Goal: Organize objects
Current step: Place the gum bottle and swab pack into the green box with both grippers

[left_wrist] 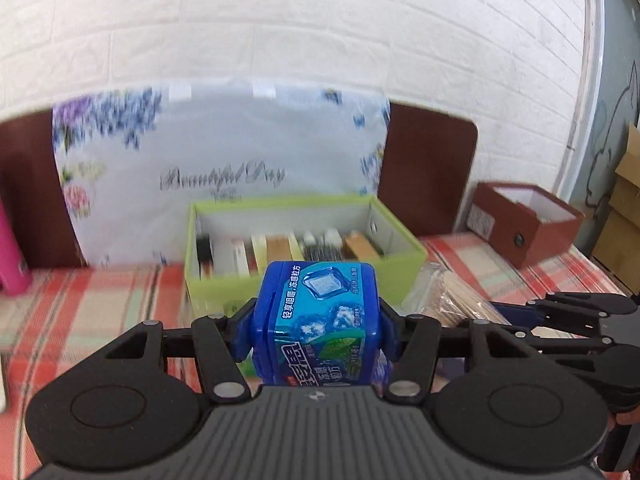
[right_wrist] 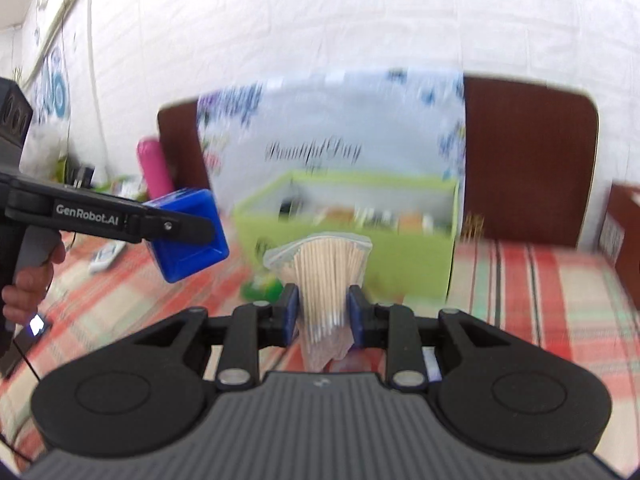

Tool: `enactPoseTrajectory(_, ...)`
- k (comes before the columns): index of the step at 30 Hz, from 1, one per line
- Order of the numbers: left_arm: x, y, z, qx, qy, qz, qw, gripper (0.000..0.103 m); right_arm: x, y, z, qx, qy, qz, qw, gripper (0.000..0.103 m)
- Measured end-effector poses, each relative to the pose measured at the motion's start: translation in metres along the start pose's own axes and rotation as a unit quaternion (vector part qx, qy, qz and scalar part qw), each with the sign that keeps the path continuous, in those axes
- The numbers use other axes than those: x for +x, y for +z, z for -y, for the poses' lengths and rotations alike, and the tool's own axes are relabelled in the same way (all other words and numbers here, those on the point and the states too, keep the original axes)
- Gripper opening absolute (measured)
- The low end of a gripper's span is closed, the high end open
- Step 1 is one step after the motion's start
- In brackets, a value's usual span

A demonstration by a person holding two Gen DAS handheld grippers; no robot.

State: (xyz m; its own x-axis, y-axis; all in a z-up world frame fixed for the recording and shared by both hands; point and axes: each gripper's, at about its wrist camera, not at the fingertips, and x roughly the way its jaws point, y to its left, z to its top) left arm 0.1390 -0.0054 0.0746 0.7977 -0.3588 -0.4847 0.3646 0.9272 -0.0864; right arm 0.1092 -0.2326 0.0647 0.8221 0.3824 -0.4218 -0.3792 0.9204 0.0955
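Blue plastic, the square gum box [left_wrist: 318, 320] with its ice-cube label sits clamped between the pads of the left tool [left_wrist: 316, 330], held up in front of the lime-green open cardboard box [left_wrist: 304, 280], the landmark for everything else. From the left wrist view the green box's contents show: a row of small packets standing on edge. To its left a pink cylindrical bottle [left_wrist: 12, 256] stands on the red-and-green plaid cloth [left_wrist: 100, 304] covering the counter; behind it leans a pale floral board [left_wrist: 224, 160]; to its right stands a brown open cardboard box with a white lining [left_wrist: 528, 232].

Only the right wrist view shows the person's hand [right_wrist: 28, 280] on the left tool's grip, and the gum box's plain blue side [right_wrist: 188, 236], left of the green box [right_wrist: 360, 232]. It also gives the right tool [right_wrist: 323, 316], closed on a clear plastic bag of thin wooden sticks [right_wrist: 324, 272], held in front of the green box. In the left view that bag [left_wrist: 444, 296] appears just right of the green box, with the right tool's linkage [left_wrist: 580, 320] beyond.
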Motion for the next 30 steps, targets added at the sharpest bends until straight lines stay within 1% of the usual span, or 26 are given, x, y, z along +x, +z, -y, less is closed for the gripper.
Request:
enactPoseTrajectory(3, 0.017, 0.027, -0.006, -0.003, 0.012, 0.014, 0.9998, 0.061, 0.019, 0.026, 0.008, 0.003, -0.017, 0.024, 1.000, 0.026)
enactPoseTrajectory(6, 0.042, 0.049, -0.016, -0.016, 0.023, 0.013, 0.9995, 0.061, 0.042, 0.047, 0.016, 0.012, -0.029, 0.038, 0.999, 0.026)
enactPoseTrajectory(9, 0.071, 0.063, -0.025, -0.022, 0.042, 0.011, 0.9988, 0.061, 0.068, 0.059, 0.023, 0.018, -0.041, 0.042, 0.998, 0.026)
enactPoseTrajectory(14, 0.117, 0.071, -0.044, -0.038, 0.064, -0.009, 0.9972, 0.061, 0.117, 0.064, 0.036, 0.020, -0.051, 0.035, 0.998, 0.026)
enactPoseTrajectory(18, 0.144, 0.067, -0.053, -0.025, 0.075, -0.023, 0.9966, 0.061, 0.155, 0.056, 0.043, 0.025, -0.051, 0.014, 0.998, 0.026)
enactPoseTrajectory(19, 0.149, 0.064, -0.054, -0.020, 0.076, -0.026, 0.9965, 0.061, 0.164, 0.054, 0.044, 0.024, -0.047, 0.005, 0.999, 0.029)
enactPoseTrajectory(20, 0.153, 0.062, -0.056, -0.018, 0.079, -0.026, 0.9964, 0.065, 0.173, 0.050, 0.044, 0.021, -0.041, -0.006, 0.999, 0.035)
enactPoseTrajectory(21, 0.155, 0.060, -0.057, -0.019, 0.082, -0.027, 0.9961, 0.077, 0.181, 0.045, 0.044, 0.015, -0.035, -0.020, 0.999, 0.043)
enactPoseTrajectory(22, 0.156, 0.057, -0.060, -0.024, 0.086, -0.030, 0.9956, 0.082, 0.185, 0.041, 0.043, 0.013, -0.040, -0.026, 0.999, 0.062)
enactPoseTrajectory(23, 0.155, 0.055, -0.062, -0.031, 0.087, -0.031, 0.9952, 0.084, 0.185, 0.036, 0.042, 0.008, -0.052, -0.022, 0.998, 0.071)
enactPoseTrajectory(24, 0.153, 0.054, -0.064, -0.038, 0.082, -0.031, 0.9954, 0.084, 0.183, 0.032, 0.040, 0.001, -0.064, -0.015, 0.998, 0.074)
enactPoseTrajectory(26, 0.148, 0.053, -0.066, -0.046, 0.073, -0.028, 0.9959, 0.084, 0.177, 0.028, 0.040, -0.002, -0.082, -0.003, 0.997, 0.086)
enactPoseTrajectory(28, 0.141, 0.053, -0.065, -0.053, 0.077, -0.025, 0.9953, 0.084, 0.169, 0.027, 0.043, 0.009, -0.082, 0.000, 0.997, 0.088)
enactPoseTrajectory(30, 0.134, 0.056, -0.060, -0.053, 0.075, -0.022, 0.9955, 0.084, 0.160, 0.028, 0.045, 0.020, -0.079, 0.003, 0.997, 0.091)
